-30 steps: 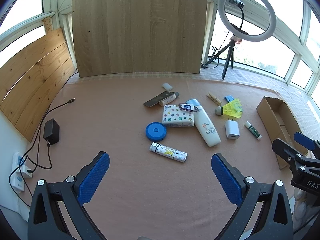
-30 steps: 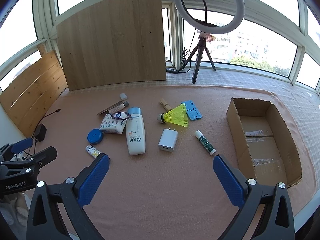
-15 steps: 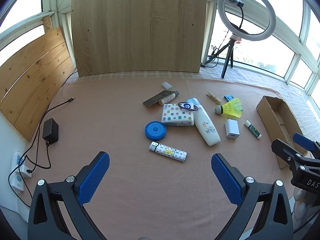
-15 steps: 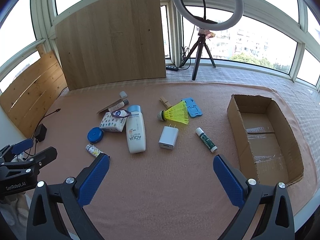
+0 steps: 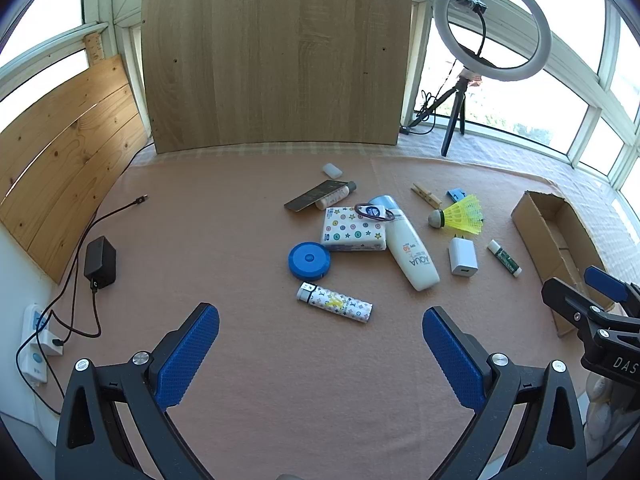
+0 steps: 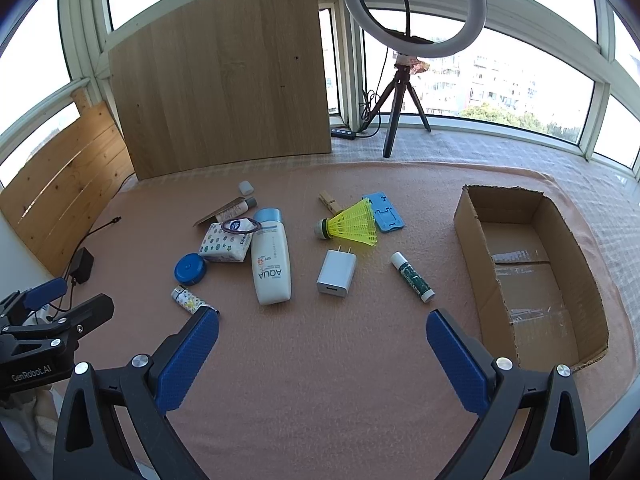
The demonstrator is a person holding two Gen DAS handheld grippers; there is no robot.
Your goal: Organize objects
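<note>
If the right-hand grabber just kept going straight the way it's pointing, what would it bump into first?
Probably the white charger. The right gripper is open and empty, and the charger lies nearly centred between its fingers, with bare mat in between. The yellow shuttlecock lies just behind it. Depth is hard to judge in this fisheye view.

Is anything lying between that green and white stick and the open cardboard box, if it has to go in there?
Nothing visible does. The green and white stick lies apart from the cardboard box, with only bare pink cloth between them; the box's near wall must be cleared.
</note>
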